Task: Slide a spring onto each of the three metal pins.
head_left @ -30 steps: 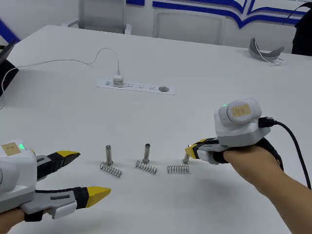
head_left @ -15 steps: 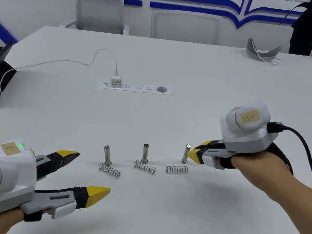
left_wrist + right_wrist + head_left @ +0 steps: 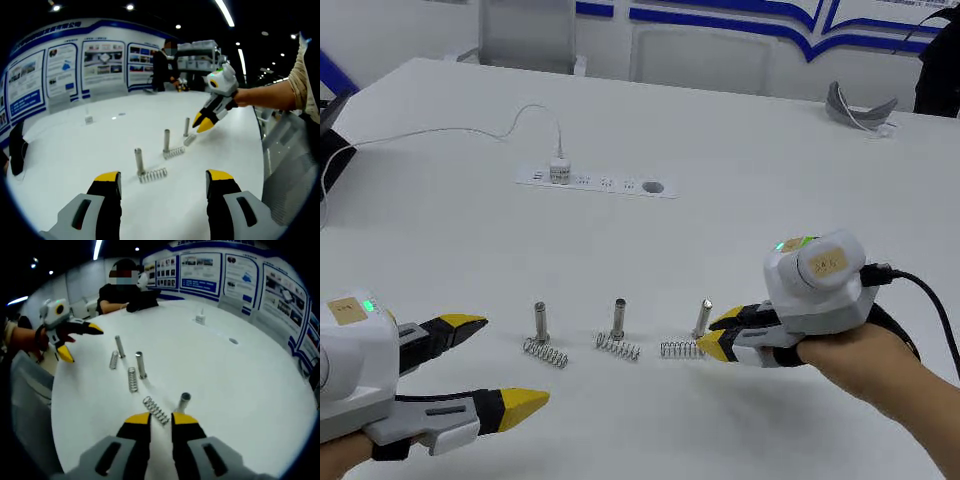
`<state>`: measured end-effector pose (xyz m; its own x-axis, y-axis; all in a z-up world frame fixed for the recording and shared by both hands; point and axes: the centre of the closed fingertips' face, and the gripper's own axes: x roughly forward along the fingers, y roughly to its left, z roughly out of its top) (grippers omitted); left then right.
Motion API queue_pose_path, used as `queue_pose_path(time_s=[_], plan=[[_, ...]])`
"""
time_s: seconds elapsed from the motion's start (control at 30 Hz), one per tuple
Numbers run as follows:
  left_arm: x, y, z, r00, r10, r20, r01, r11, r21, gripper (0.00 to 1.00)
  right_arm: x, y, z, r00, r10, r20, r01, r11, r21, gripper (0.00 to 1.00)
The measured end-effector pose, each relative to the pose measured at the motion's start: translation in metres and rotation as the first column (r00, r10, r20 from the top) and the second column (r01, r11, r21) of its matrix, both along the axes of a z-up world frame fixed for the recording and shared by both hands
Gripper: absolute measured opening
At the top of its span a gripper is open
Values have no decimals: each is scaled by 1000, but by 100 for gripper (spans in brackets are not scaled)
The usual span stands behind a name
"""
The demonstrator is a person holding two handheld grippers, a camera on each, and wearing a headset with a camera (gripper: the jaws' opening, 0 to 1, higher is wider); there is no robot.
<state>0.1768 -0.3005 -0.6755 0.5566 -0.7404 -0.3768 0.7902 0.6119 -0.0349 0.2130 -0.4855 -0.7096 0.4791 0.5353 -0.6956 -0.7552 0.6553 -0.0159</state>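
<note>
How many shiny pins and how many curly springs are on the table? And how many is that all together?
Metal pins: 3
Springs: 3
Total: 6

right gripper (image 3: pixel 707 337) now off the rightmost pin (image 3: pixel 704 316), dropped lower, its yellow tips beside the right end of the nearest spring (image 3: pixel 680 349), pin uncovered
</note>
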Motion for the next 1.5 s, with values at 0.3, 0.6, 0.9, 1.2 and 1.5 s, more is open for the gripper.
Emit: queue_pose_path(time_s=[0.3, 0.6, 0.9, 1.2, 1.5], plan=[[-1, -1, -2, 1000, 3, -6, -3, 1000, -2, 70, 0, 6, -13, 996, 81, -25, -82, 996, -39, 17], [-4, -3, -4, 1000, 1, -14, -1, 1000, -4, 69, -2, 3, -23, 993, 106, -59, -109, 992, -62, 16], [-6, -6, -6, 1000, -1, -20, 1, 1000, -3, 69, -11, 6, -27, 985, 144, -92, -151, 986, -70, 14], [-9, -8, -8, 1000, -12, -25, 11, 1000, -3, 69, -15, 7, -32, 977, 179, -114, -192, 974, -121, 14], [-15, -17, -8, 999, -42, -23, 42, 999, -4, 68, -18, 8, -31, 975, 185, -124, -201, 970, -138, 12]])
